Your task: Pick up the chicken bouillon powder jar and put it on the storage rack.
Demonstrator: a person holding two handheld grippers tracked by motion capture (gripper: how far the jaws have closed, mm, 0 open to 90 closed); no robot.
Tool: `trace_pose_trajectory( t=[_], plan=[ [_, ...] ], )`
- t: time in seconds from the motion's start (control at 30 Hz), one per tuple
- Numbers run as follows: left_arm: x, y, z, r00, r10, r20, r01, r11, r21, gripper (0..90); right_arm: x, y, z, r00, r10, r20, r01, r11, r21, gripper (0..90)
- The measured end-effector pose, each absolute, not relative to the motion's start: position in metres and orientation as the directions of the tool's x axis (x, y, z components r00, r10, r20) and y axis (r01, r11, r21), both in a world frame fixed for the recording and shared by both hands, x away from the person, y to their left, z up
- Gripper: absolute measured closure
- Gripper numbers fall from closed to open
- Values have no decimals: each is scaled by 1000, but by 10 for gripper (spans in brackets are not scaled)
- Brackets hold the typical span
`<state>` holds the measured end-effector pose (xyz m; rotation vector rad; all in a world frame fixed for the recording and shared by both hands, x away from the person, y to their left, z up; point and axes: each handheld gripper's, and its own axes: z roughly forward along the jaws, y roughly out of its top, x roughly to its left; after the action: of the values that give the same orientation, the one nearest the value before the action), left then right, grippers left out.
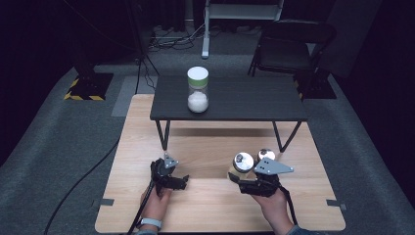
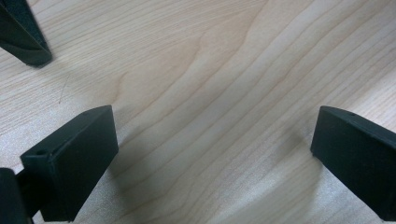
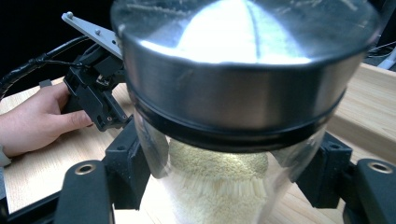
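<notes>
A clear jar (image 3: 219, 186) with a metal lid (image 3: 243, 88) and pale yellow grains inside sits between the jaws of my right gripper (image 3: 226, 168), which is shut on its glass body. In the high view this jar (image 1: 242, 162) leans just above the wooden table, at the right gripper (image 1: 240, 177). A second metal-lidded jar (image 1: 266, 155) stands close behind it. My left gripper (image 1: 170, 175) rests low over the wood at front left. Its jaws stand wide open with bare tabletop between the fingers (image 2: 74, 158). The left gripper (image 3: 95, 95) and the hand holding it also show in the right gripper view.
A small black table (image 1: 254, 100) stands on the wooden table (image 1: 205, 205), one leg foot (image 2: 25, 42) close to my left gripper. On it stands a white-lidded jar (image 1: 197, 90) with white powder. A chair (image 1: 288, 44) and cables lie beyond on grey carpet.
</notes>
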<state>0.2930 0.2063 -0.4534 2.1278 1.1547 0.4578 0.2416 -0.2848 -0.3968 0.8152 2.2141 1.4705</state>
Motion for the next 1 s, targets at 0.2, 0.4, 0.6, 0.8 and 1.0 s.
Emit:
trace_pose_trajectory(
  t=[0.2, 0.4, 0.6, 0.8, 1.0],
  plan=[
    [294, 206, -454, 552, 834, -5, 598, -392, 699, 5, 248, -281, -393, -772, 634, 32, 279, 294, 914, 303],
    [294, 206, -454, 552, 834, -5, 598, -392, 699, 5, 256, -280, -376, -768, 640, 16, 275, 308, 911, 303],
    [294, 206, -454, 552, 834, -4, 598, -393, 699, 5, 265, -282, -356, -760, 650, 13, 267, 294, 918, 303],
    [294, 206, -454, 551, 835, -6, 600, -391, 698, 5, 273, -283, -337, -747, 665, 14, 261, 274, 926, 303],
    [294, 206, -454, 552, 834, -5, 599, -393, 698, 5, 281, -278, -323, -735, 678, 10, 268, 277, 923, 303]
  ],
)
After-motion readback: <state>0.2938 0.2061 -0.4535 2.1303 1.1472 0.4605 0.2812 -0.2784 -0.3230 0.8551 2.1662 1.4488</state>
